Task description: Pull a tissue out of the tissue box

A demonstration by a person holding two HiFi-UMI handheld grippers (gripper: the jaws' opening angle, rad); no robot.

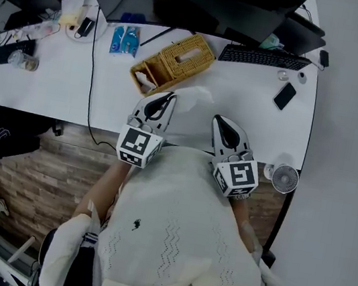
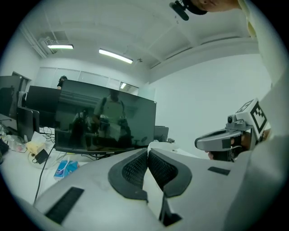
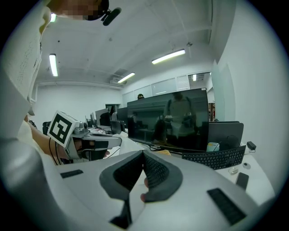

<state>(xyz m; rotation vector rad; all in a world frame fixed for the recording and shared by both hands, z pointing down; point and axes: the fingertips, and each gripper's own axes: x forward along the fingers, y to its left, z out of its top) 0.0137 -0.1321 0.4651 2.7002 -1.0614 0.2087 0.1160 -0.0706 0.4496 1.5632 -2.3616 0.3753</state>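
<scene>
Both grippers are up close against the person's white sweater, right at the near edge of the white desk [image 1: 53,84]. The left gripper [image 1: 167,97] has its jaws pressed together, the ribbed pads [image 2: 135,168] meeting at the tips, and a white tissue [image 2: 158,145] shows right at those tips, pinched there as far as I can make out. From above, that tissue [image 1: 197,98] spreads pale over the desk between the two grippers, just ahead of the left fingertips.

The right gripper [image 1: 221,121] is closed too, pads [image 3: 156,171] touching at the tip with nothing caught between them. It sits beside the left one, a little apart.

The tissue box [image 1: 176,60], a woven wicker one, lies tilted on the desk just beyond the left gripper, clear of both sets of fingers, with another white sheet poking up through its slot. From the right gripper's side only a sliver of wicker [image 3: 164,153] peeks over the jaw. A keyboard [image 1: 265,57] and a phone [image 1: 284,95] lie farther right, well clear.
</scene>
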